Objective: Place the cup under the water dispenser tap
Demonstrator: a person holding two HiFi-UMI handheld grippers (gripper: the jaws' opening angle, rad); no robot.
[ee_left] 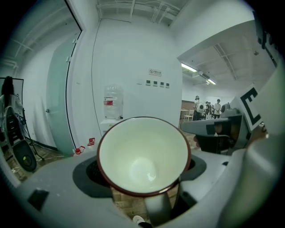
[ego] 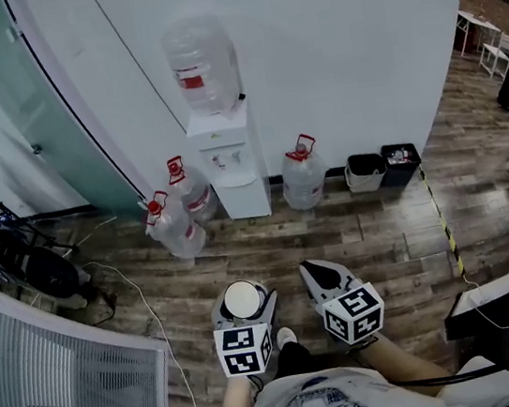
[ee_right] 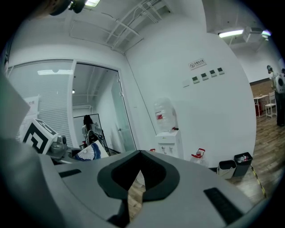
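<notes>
Cup: white cup (ee_left: 142, 153) with a dark red rim is sitting clamped in the left gripper, mouth facing up toward the head camera, nothing inside it.
Cup position: it is being held over the wood floor (ego: 387, 235) just in front of the person, well apart from the dispenser (ego: 230, 168) and not under the taps (ego: 221, 160).
Left gripper: left gripper (ego: 244, 305) is gripping the cup, one jaw on each side of its body.
Right gripper: right gripper (ee_right: 140, 153) is hovering just beside the left one, jaws pressed together at the tips with nothing between them.
Dispenser: it is standing against the white wall (ego: 356, 59), carrying a big clear bottle (ego: 202, 63) with a red label on top.
Floor bottles: two spare bottles (ego: 175, 227) (ego: 192, 191) are leaning at the dispenser's left, and one more (ego: 305, 177) is standing at its right.
Bins: a light bin (ego: 364, 172) and a dark bin (ego: 400, 164) are sitting side by side against the wall, right of the bottles.
Background: several people (ee_left: 207, 107) are standing far off in the left gripper view.
</notes>
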